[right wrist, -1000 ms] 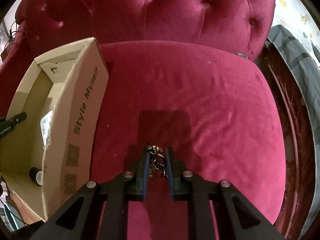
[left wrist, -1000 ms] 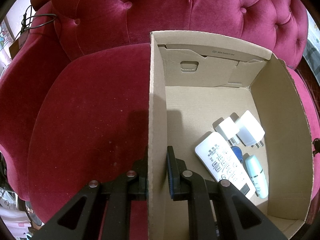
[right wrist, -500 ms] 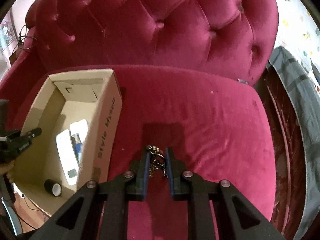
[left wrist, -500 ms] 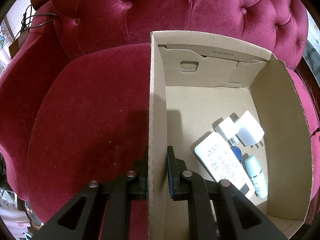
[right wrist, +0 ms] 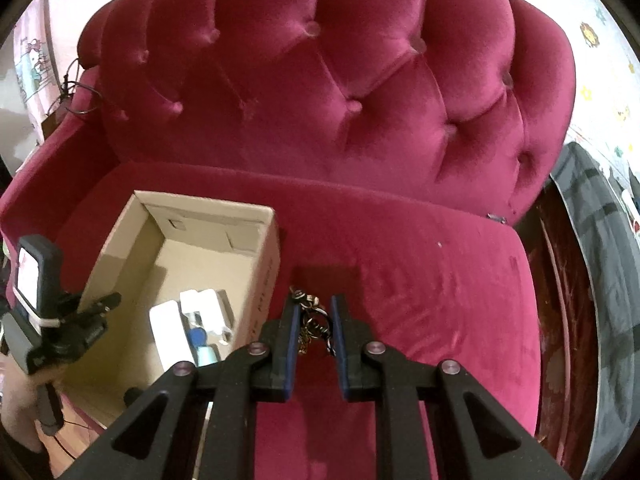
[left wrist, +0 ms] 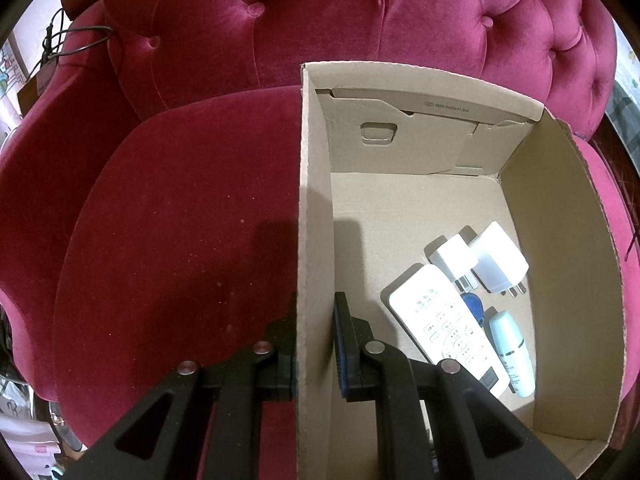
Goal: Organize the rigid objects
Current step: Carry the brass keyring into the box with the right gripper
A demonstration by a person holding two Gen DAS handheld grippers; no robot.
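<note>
Left gripper (left wrist: 315, 344) clamps box wall; right gripper (right wrist: 314, 334) holds keys above sofa seat.

Count in open brown cardboard box (left wrist: 316, 200): 1 white rectangular remote control (left wrist: 444, 324), 2 white plug adapters (left wrist: 452, 258) (left wrist: 498, 264), 1 blue oval tag (left wrist: 470, 302), 1 pale blue-green small bottle (left wrist: 512, 354). The right view also shows 1 dark round item (right wrist: 130, 394) in the near corner, too small to identify. The remote's long axis runs diagonally, far end toward the box middle, near end toward the near right corner; the bottle lies roughly parallel beside it. Both adapters have prongs pointing toward the near right. Left jaws are closed on the left box wall, one finger inside, one outside. Right jaws are closed on 1 metal key ring bunch (right wrist: 314, 322), above the crimson velvet tufted sofa (right wrist: 420, 280), just right of the box.
</note>
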